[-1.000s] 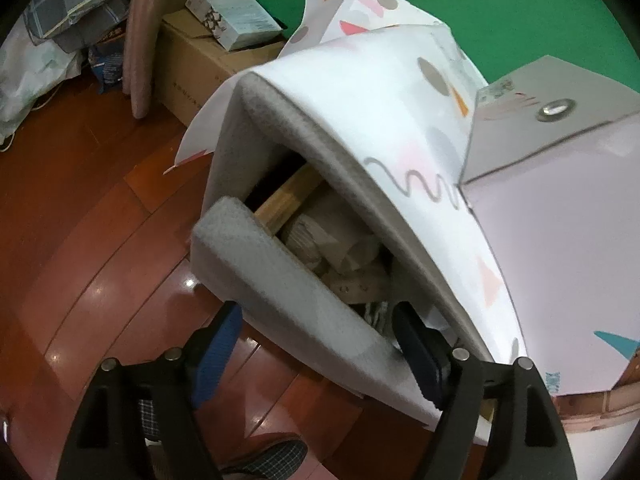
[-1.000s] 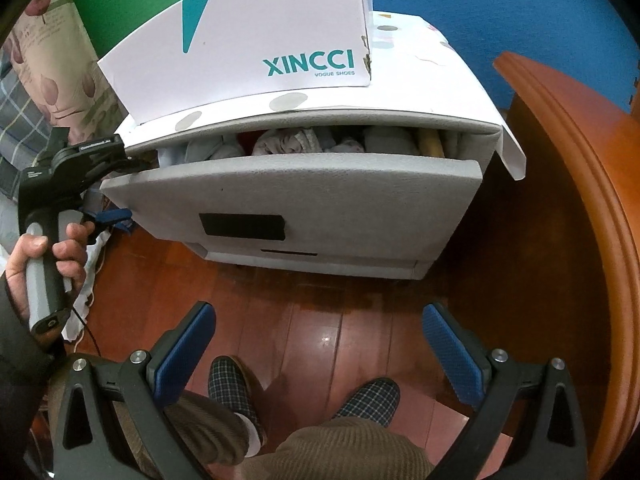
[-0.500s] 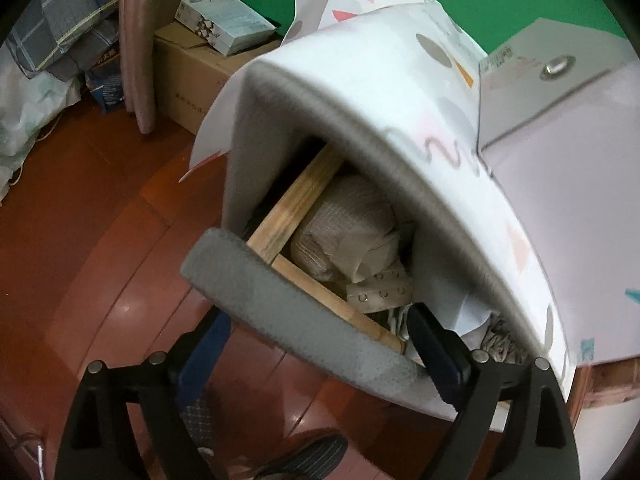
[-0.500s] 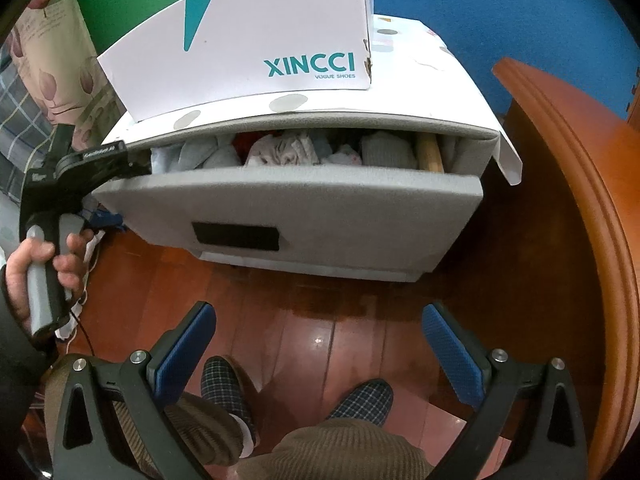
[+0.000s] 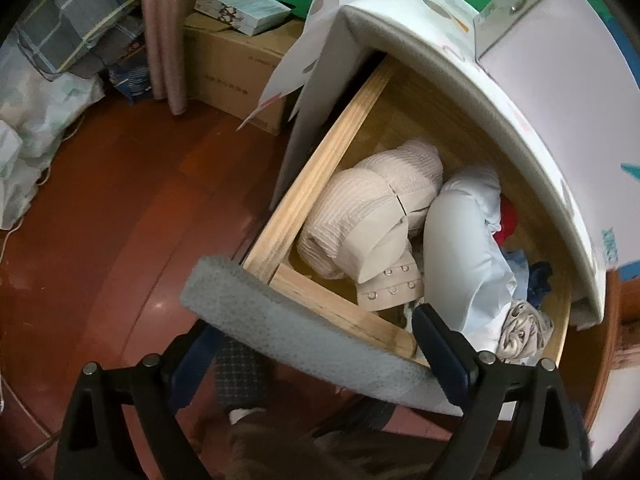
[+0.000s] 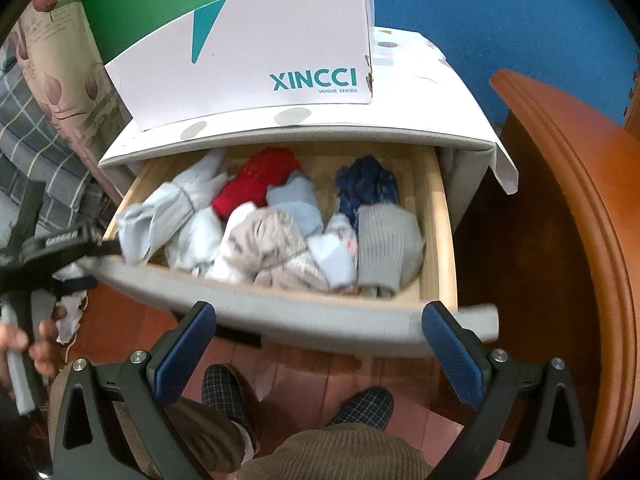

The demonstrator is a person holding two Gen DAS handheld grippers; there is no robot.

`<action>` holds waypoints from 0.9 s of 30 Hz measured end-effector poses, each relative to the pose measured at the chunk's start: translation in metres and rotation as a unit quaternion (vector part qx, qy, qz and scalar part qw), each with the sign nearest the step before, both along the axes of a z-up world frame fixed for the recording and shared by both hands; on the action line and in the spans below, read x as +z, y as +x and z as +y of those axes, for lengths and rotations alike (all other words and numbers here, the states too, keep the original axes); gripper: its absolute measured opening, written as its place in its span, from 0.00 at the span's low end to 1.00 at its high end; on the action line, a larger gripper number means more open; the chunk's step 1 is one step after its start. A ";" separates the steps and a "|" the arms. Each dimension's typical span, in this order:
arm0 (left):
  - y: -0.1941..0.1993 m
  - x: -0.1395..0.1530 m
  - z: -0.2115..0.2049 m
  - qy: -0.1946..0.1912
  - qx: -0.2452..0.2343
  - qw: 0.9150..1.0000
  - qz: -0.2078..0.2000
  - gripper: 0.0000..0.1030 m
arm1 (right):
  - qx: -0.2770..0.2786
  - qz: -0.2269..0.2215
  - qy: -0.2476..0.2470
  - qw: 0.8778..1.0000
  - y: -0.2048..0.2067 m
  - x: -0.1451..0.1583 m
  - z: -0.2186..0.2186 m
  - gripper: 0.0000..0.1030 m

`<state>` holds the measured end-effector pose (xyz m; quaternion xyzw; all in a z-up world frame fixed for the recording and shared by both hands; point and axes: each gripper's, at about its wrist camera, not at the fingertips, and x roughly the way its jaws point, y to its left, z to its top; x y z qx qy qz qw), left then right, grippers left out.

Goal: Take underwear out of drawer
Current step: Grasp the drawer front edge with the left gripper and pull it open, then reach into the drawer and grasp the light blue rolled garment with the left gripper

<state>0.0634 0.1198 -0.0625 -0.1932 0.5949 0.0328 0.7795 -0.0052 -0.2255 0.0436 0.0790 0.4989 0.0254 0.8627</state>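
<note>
Underwear (image 5: 372, 216) lies rolled in the pulled-out drawer (image 5: 304, 200) in the left wrist view, where the left hand-held gripper (image 5: 316, 344) straddles the grey front panel with jaws wide, gripping nothing; best lift it clear over that edge. From the right wrist view, the right hand-held gripper (image 6: 320, 344) hangs open and empty before the drawer (image 6: 436, 240), with free room above the bundles (image 6: 276, 248) under the cabinet top (image 6: 460, 92).

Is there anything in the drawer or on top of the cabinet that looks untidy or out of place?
Yes. The clothes in the drawer lie jumbled, not folded flat. On top, the shoe box sits askew, and the patterned paper cover hangs loose over the cabinet's side.
</note>
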 end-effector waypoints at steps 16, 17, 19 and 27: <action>-0.045 0.031 -0.014 0.056 -0.017 0.998 -0.015 0.93 | 0.008 0.019 -0.007 1.000 0.019 -0.005 0.001 0.99; -0.047 0.037 -0.018 0.068 -0.021 0.997 -0.019 0.93 | 0.008 0.019 -0.009 1.000 0.019 -0.005 0.001 0.99; -0.050 0.048 -0.024 0.091 -0.034 0.995 -0.031 0.93 | 0.008 0.018 -0.010 1.000 0.020 -0.005 0.001 0.99; -0.052 0.108 -0.059 0.189 -0.115 0.966 -0.133 0.92 | 0.008 0.017 -0.006 1.000 0.019 -0.005 -0.001 0.99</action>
